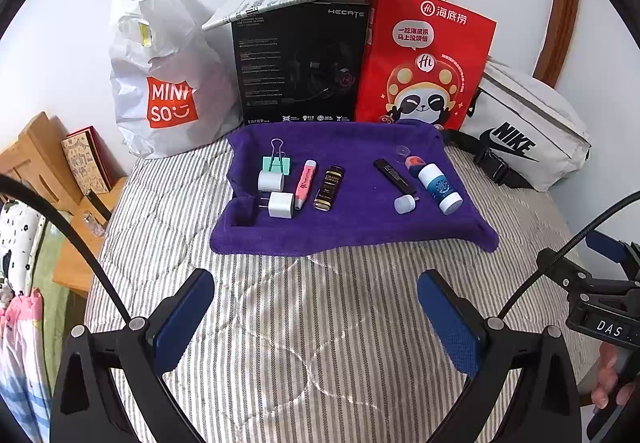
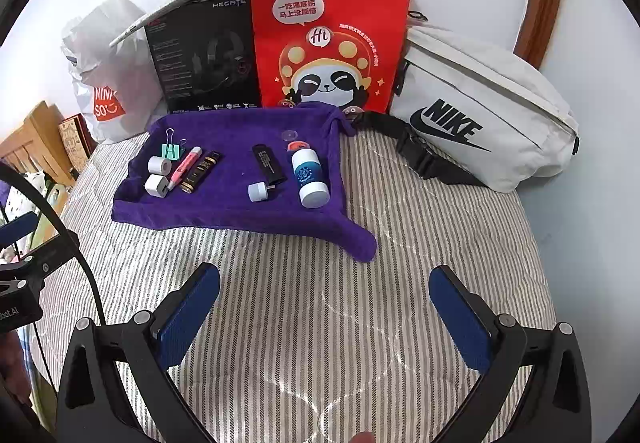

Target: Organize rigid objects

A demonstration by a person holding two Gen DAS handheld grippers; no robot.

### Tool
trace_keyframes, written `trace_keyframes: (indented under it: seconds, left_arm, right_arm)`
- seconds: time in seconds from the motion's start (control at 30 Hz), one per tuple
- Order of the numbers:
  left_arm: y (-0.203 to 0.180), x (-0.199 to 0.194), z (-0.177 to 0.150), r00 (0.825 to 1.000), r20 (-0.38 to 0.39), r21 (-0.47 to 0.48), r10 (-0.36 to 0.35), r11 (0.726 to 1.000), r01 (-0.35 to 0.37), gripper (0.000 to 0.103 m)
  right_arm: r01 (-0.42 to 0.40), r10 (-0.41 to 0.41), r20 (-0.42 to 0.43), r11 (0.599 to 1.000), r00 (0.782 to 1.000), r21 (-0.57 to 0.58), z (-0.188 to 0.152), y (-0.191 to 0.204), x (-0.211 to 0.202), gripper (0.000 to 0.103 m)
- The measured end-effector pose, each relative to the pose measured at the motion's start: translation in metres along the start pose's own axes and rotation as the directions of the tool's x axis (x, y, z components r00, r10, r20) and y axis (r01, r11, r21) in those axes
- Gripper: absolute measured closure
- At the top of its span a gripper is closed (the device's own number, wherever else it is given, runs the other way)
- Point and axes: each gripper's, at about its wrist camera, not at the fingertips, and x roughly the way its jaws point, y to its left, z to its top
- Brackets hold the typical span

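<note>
Both tongs hang spread and empty over the striped bedcover, left gripper and right gripper, well short of the purple towel where the goods lie. On its left, two white chargers, a pink highlighter and a dark tube look light and stiff: pinch across flat sides. On its right, the round white bottle looks slippery and likely to roll, so grip mid-body.

Both looking steeply down across the striped bed toward the purple towel, from well back. Left wrist view squarely before it; right wrist view further right. Shared: towel, red bag behind.
</note>
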Motion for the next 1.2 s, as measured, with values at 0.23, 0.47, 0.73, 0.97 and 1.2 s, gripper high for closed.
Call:
trace_keyframes:
  seconds: [0.23,0.47,0.73,0.97,1.2]
  left_arm:
    - [0.003,-0.003,0.003,1.000,0.005,-0.012,0.000,1.000,0.000,0.000]
    - [0.004,-0.003,0.002,1.000,0.001,-0.014,0.010,1.000,-0.010,0.000]
    - [0.003,-0.002,0.000,1.000,-0.007,-0.007,0.019,1.000,-0.019,0.000]
    - [0.004,-0.003,-0.001,1.000,-0.005,-0.007,0.016,1.000,-0.016,0.000]
    - [0.002,-0.005,-0.003,1.000,-0.003,-0.003,0.021,1.000,-0.021,0.000]
  right_arm:
    - [0.002,-0.002,0.007,1.000,1.000,0.011,0.000,-0.004,-0.004,0.000]
    - [0.003,-0.003,0.007,1.000,1.000,0.014,0.000,-0.005,-0.005,0.000]
    - [0.003,-0.003,0.006,1.000,1.000,0.008,0.000,-0.002,-0.005,0.000]
    - [0.002,-0.002,0.015,1.000,1.000,0.004,0.000,0.000,-0.008,0.000]
    - [0.004,-0.004,0.022,1.000,1.000,0.001,-0.001,0.000,-0.011,0.000]
